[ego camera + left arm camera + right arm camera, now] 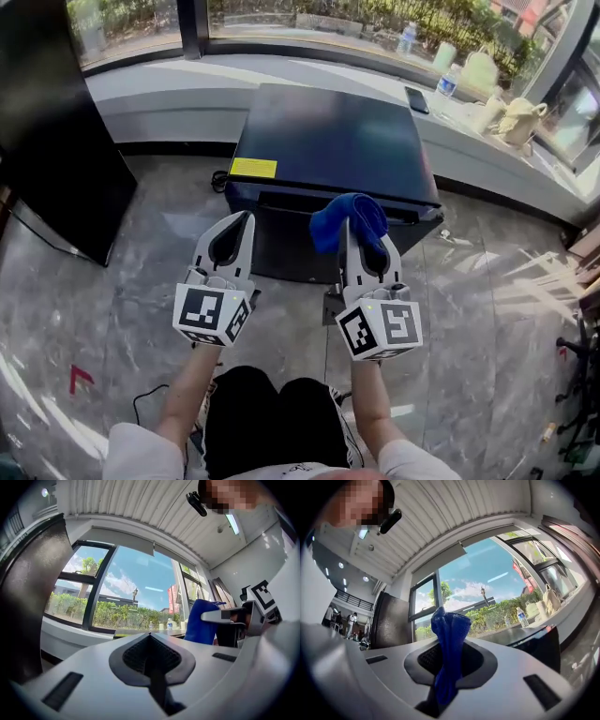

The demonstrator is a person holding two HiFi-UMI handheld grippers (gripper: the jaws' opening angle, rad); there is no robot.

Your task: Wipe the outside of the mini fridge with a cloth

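Your forearms reached forward, grippers side by side and tilted upward. The left gripper (240, 223) had its jaws pressed together on nothing. The right gripper (360, 234) was clamped on the blue cloth (349, 217), which bunched loosely above the tips. Judged soft, light and limp, the cloth needs a deep pinch at its folded middle. The mini fridge (328, 141) stood just beyond; contact could not be confirmed.
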